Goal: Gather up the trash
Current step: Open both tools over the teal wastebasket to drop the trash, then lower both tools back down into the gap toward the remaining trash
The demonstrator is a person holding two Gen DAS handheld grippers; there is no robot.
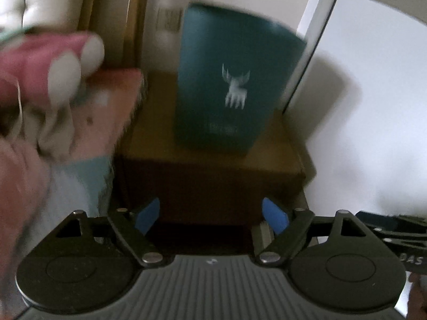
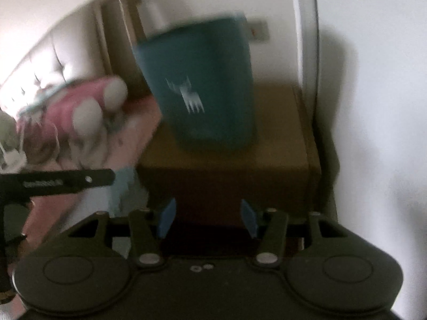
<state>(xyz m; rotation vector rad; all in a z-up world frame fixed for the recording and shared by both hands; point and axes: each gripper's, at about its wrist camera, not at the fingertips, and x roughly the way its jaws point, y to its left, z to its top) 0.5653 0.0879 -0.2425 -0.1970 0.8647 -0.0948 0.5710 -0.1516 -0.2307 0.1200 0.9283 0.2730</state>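
White antlered-deer logo on the teal bin (image 1: 234, 80); lettering beneath blurred, unreadable. Upright on a brown nightstand (image 1: 213, 157), ahead of left gripper (image 1: 212, 217) and right gripper (image 2: 208, 218). Both spread wide, holding nothing.

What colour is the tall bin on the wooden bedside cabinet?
Teal bin, with a pale antlered logo; clearest in the left wrist view.

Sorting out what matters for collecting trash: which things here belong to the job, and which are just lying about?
Job: teal bin on the wooden stand; left gripper and right gripper, both open and empty.

Lying about: pink plush, pink bedding, headboard.
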